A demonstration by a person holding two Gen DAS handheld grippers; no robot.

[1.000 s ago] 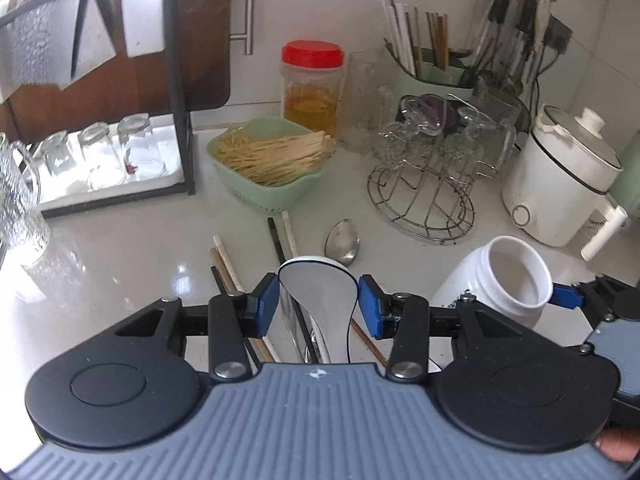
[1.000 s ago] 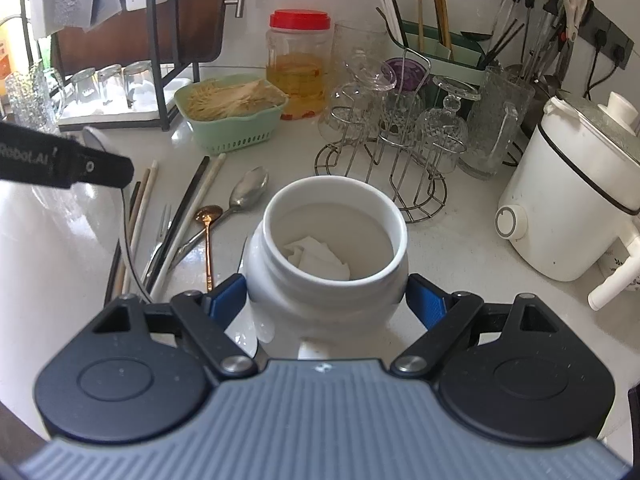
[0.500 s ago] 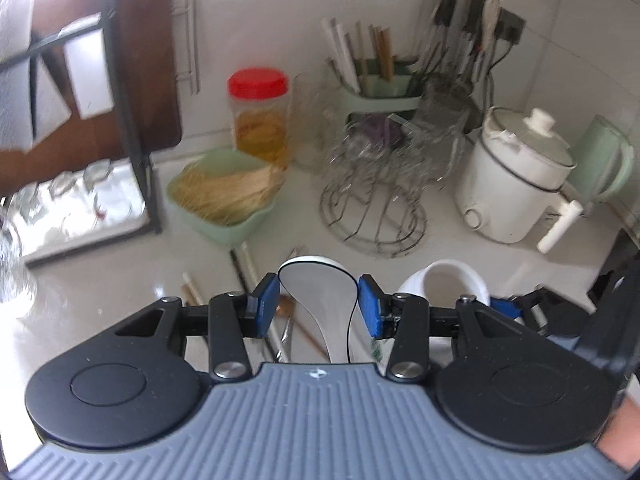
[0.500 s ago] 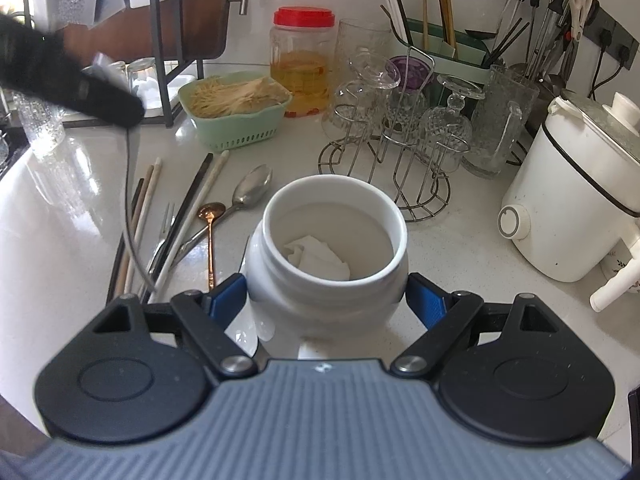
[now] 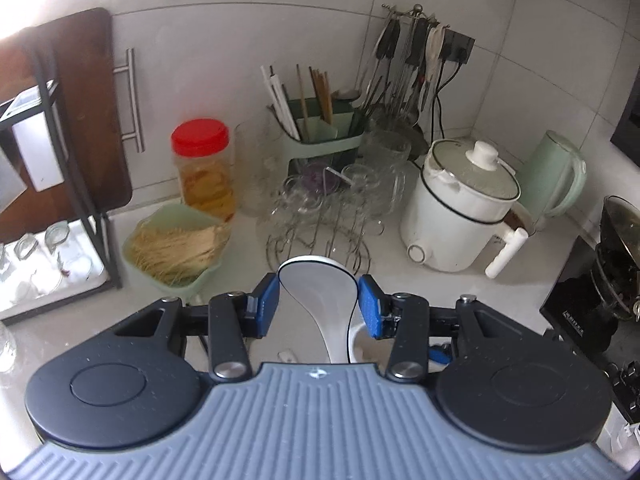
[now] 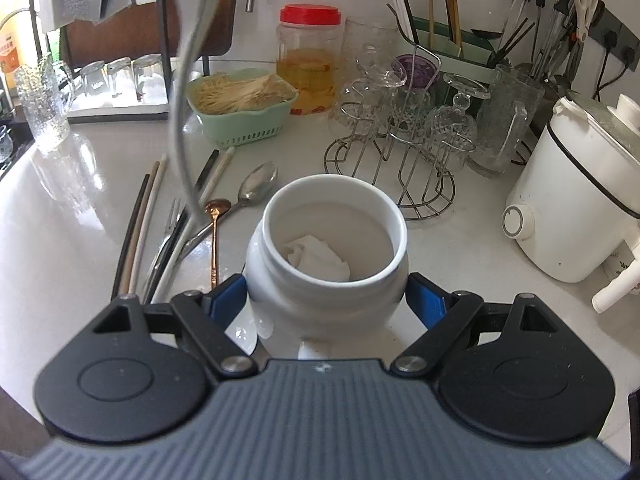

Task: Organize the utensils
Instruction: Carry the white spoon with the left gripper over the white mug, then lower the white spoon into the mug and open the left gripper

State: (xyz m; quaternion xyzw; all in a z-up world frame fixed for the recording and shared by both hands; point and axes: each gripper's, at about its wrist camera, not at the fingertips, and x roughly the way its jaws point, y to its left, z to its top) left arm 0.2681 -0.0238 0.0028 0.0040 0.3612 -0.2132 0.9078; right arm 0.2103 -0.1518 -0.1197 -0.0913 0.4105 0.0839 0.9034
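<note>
My left gripper [image 5: 318, 304] is shut on the bowl of a white spoon [image 5: 320, 280], raised well above the counter. In the right wrist view that spoon [image 6: 180, 100] hangs as a thin curved edge from the left gripper's blue pad at the top left, its tip over the loose utensils. My right gripper [image 6: 326, 300] is shut on a white ceramic jar [image 6: 272, 276] standing on the counter, with crumpled white paper inside. Left of the jar lie chopsticks [image 6: 140, 224], a fork [image 6: 168, 232], a copper spoon [image 6: 216, 220] and a steel spoon [image 6: 256, 184].
A green basket of thin sticks [image 6: 244, 100], a red-lidded jar [image 6: 310, 60] and a wire rack of glasses [image 6: 400, 128] stand behind. A green caddy [image 5: 324, 132] with chopsticks is at the wall. A white cooker [image 6: 576, 200] is on the right, a dish rack [image 6: 112, 84] on the left.
My left gripper has risen with the white spoon, and its view now takes in more of the back wall. The right gripper and the jar have stayed put.
</note>
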